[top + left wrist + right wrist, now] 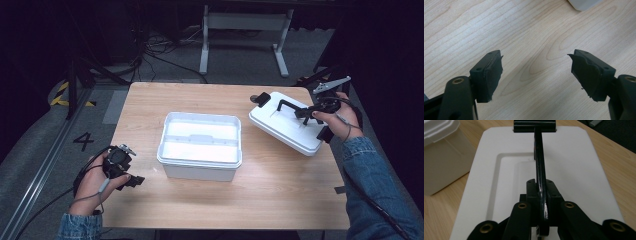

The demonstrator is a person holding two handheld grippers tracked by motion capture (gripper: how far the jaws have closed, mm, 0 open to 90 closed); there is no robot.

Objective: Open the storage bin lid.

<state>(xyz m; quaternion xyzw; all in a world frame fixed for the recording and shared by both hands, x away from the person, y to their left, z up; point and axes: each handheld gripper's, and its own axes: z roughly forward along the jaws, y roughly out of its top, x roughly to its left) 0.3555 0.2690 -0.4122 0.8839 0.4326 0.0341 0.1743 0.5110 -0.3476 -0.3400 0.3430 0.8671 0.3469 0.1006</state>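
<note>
While you work at the wooden table (280, 190), the scene reads like this, left to right:

Left gripper (131, 179): you hold it low over the near left part of the table, its jaws spread wide with nothing between them; in the left gripper view the pads (491, 76) frame bare wood grain.

Box (200, 145): the white open-topped bin stands at the middle of the table, a short way right of your left gripper and apart from it; its corner (584, 3) shows at the top edge of the left gripper view.

Lid (287, 127): the white lid sits right of the box, near the table's right edge, tilted, with its near edge just beside the box (439, 157).

Handle (540, 167): a black bar runs along the lid's top.

Right gripper (306, 114): you have it clenched on the handle; in the right gripper view both jaws press the bar from either side.
</note>
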